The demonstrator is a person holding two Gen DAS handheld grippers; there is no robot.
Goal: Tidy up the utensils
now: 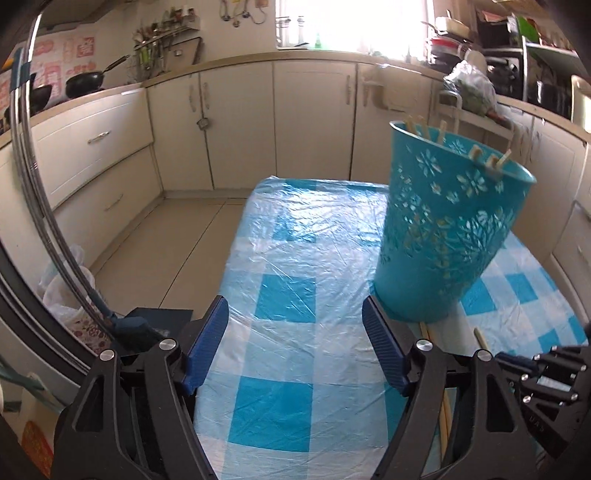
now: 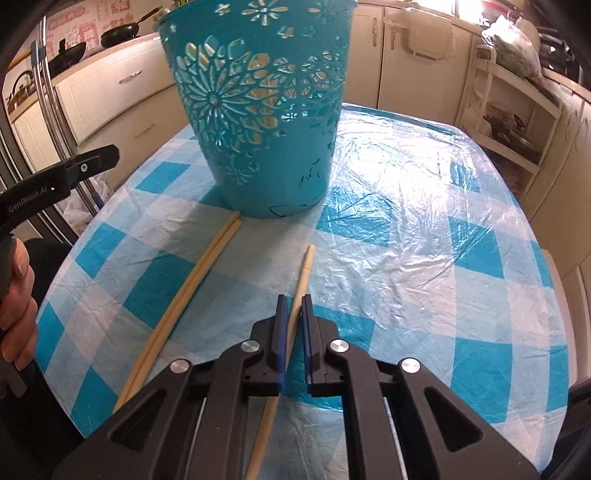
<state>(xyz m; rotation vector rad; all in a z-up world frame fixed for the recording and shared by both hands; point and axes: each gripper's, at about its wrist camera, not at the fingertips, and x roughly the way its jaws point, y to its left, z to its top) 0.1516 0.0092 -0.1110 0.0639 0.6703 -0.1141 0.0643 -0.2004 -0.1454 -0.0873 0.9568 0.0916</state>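
Daylight floods in from the window (image 1: 354, 22) ahead of me, blown out to pure white. It throws streaky glare across the plastic sheet (image 1: 295, 229) on my desk, strongest on the far right in the right wrist view. Both fisheye views bend the cabinets (image 1: 314, 122) into curves, with dark corners. Focus is sharp nearby, softer far off.

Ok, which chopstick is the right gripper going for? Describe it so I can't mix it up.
Start at the teal cut-out basket on the checked tablecloth. In front of it lie a touching pair of chopsticks and, to their right, a single chopstick. The single one is yours: it lies alone, running between the right gripper fingers.
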